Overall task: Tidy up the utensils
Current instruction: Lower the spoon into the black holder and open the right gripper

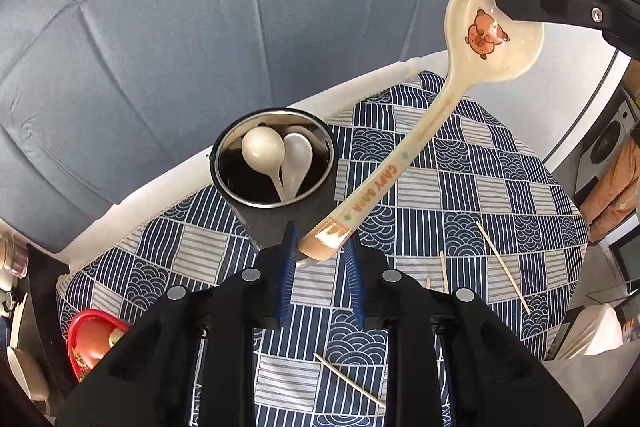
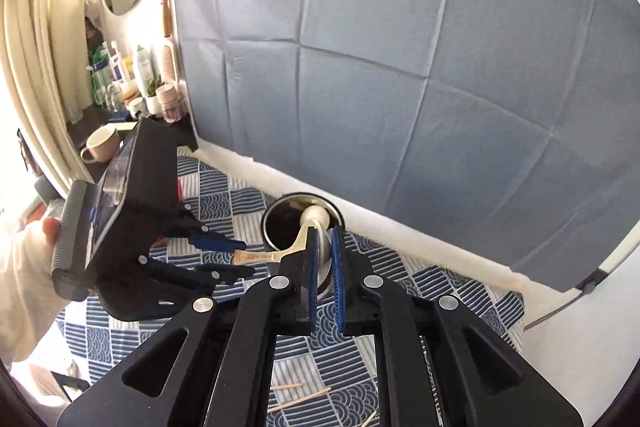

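Observation:
A cream ceramic spoon (image 1: 420,131) with a capybara print is held in the air above the table. My right gripper (image 2: 323,239) is shut on its bowl (image 2: 320,247); its finger shows clamping the bowl in the left wrist view (image 1: 560,3). My left gripper (image 1: 320,243) is open, its blue pads either side of the spoon's handle end (image 1: 324,241), not clearly pressing it. The handle end points at the left gripper (image 2: 236,259) in the right wrist view. A black metal-lined holder (image 1: 274,159) (image 2: 302,223) holds two white spoons (image 1: 276,155).
The table has a blue-and-white patterned cloth (image 1: 460,195). Several wooden sticks (image 1: 502,267) (image 2: 300,399) lie loose on it. A red container (image 1: 92,339) sits at the left edge. A grey-blue backdrop (image 2: 400,67) hangs behind. A shelf with bottles and a mug (image 2: 100,143) is far left.

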The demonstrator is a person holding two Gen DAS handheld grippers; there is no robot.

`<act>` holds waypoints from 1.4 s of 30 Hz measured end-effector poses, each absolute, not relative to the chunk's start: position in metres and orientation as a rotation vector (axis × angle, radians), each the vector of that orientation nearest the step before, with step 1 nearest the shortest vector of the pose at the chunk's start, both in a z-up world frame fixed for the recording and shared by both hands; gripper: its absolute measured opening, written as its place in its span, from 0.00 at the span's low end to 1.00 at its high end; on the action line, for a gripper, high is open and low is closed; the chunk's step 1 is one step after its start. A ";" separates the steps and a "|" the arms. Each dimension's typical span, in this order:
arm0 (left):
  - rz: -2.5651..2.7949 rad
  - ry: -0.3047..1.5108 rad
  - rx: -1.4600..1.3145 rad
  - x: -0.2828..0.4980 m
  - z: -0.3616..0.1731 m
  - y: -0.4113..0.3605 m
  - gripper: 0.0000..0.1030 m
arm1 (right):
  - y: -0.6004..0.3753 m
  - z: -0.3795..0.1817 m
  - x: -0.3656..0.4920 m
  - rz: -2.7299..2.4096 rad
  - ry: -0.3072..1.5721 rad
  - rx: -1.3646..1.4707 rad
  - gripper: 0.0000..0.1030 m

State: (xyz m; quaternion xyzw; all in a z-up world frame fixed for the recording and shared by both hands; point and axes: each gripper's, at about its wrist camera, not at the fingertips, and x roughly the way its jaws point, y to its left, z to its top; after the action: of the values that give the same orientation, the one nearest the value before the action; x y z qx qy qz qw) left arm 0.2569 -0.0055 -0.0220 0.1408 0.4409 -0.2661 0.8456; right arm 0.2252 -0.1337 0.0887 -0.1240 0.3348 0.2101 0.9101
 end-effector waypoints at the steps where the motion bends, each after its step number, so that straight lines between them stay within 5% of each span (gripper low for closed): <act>1: -0.566 0.926 0.295 0.262 -0.020 -0.006 0.23 | -0.132 0.092 0.229 0.424 0.682 -0.261 0.06; 20: -0.634 0.936 0.236 0.331 -0.035 -0.017 0.22 | -0.122 0.089 0.280 0.358 0.672 -0.277 0.08; 22: -0.641 0.929 0.217 0.332 -0.036 -0.014 0.28 | -0.123 0.086 0.283 0.364 0.665 -0.264 0.08; 23: -0.650 0.927 0.198 0.332 -0.036 -0.012 0.34 | -0.126 0.085 0.283 0.360 0.663 -0.253 0.11; 24: -0.654 0.922 0.177 0.331 -0.035 -0.009 0.52 | -0.128 0.084 0.284 0.357 0.662 -0.241 0.16; 25: -0.654 0.914 0.157 0.330 -0.034 -0.005 0.66 | -0.132 0.084 0.284 0.354 0.661 -0.225 0.32; 26: -0.653 0.906 0.136 0.329 -0.034 -0.001 0.67 | -0.136 0.083 0.284 0.350 0.656 -0.209 0.49; 29: -0.622 0.908 0.107 0.327 -0.035 0.009 0.72 | -0.147 0.082 0.283 0.345 0.648 -0.160 0.57; 42: -0.513 0.960 0.068 0.298 -0.054 0.044 0.86 | -0.175 0.042 0.267 0.305 0.756 -0.108 0.74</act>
State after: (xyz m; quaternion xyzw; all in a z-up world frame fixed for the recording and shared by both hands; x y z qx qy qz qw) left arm 0.2979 0.0435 -0.0538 0.0325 0.4567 -0.2438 0.8550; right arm 0.2666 -0.1749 0.0417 -0.0526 0.3675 0.1481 0.9167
